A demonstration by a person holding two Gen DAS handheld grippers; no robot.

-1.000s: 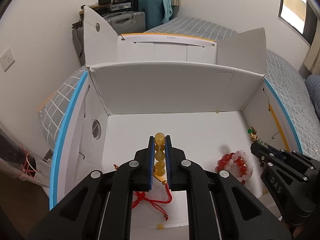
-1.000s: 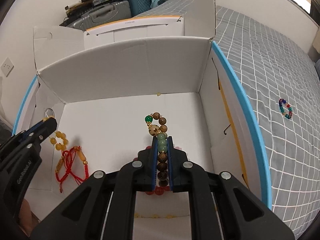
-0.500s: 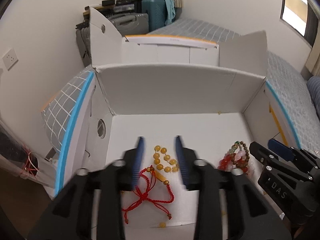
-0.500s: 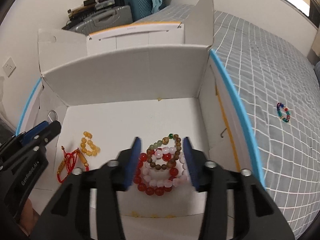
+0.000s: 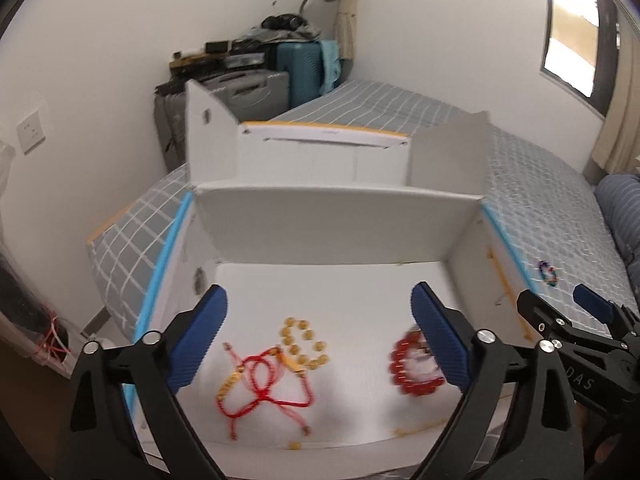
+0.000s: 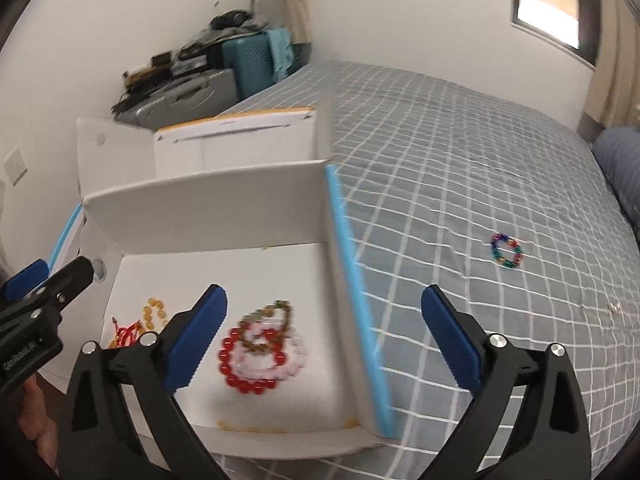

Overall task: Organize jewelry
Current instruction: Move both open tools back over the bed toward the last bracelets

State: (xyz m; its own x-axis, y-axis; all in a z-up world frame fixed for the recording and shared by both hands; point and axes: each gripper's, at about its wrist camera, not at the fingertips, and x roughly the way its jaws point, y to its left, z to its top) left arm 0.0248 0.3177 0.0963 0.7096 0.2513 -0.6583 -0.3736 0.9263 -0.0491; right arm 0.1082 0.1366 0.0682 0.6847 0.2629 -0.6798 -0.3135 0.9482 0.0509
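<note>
An open white cardboard box lies on the bed. On its floor lie a yellow bead bracelet, a red cord bracelet, and a red-and-pink bead bracelet with a brown-and-green bead bracelet on top. My left gripper hangs above the yellow and red cord pieces, jaws still opening wide, nothing between them. My right gripper is over the box's blue-edged right wall, jaws still opening, also holding nothing. A multicoloured bead bracelet lies on the bedspread to the right.
The grey checked bedspread stretches to the right. A small pale object lies on it at far right. Suitcases and clutter stand against the far wall. The box's flaps stand up behind it.
Both grippers opened and let go: the yellow bracelet and the brown-and-green bracelet now lie in the box. Both grippers rose and drew back; the right one swung right.
</note>
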